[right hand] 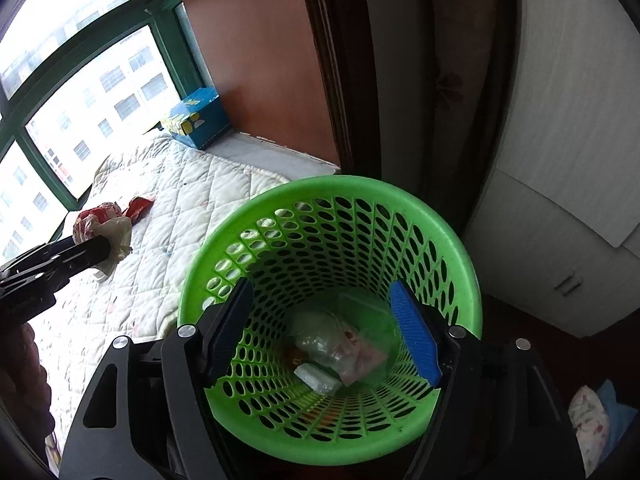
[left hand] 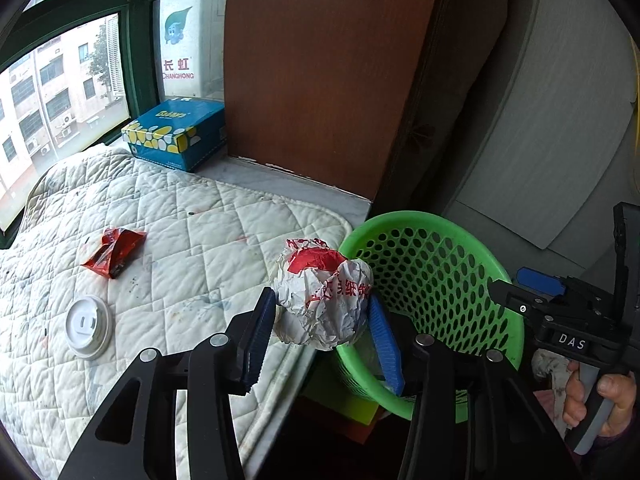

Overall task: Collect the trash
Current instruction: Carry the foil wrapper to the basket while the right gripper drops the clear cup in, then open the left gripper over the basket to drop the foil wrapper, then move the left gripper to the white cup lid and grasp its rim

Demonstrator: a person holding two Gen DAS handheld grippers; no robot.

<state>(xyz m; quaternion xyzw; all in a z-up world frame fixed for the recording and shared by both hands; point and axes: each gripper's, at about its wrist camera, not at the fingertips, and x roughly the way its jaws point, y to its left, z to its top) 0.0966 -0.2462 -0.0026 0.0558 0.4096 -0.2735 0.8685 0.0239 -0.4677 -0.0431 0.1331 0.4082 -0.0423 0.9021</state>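
My left gripper (left hand: pixel 323 312) is shut on a crumpled white and red paper wrapper (left hand: pixel 324 296) and holds it above the mat's right edge, next to the green perforated basket (left hand: pixel 432 240). The wrapper also shows in the right wrist view (right hand: pixel 102 224), left of the basket (right hand: pixel 328 192). My right gripper (right hand: pixel 324 328) is open and empty, above the basket's mouth. Several pieces of trash (right hand: pixel 336 352) lie in the basket's bottom. A red foil wrapper (left hand: pixel 114 256) and a white cup lid (left hand: pixel 89 328) lie on the quilted mat (left hand: pixel 192 232).
A blue tissue box (left hand: pixel 176 132) stands on the windowsill at the back. A brown wooden panel (left hand: pixel 320 72) rises behind the mat. A grey cabinet (right hand: pixel 560 200) stands right of the basket. The window runs along the left.
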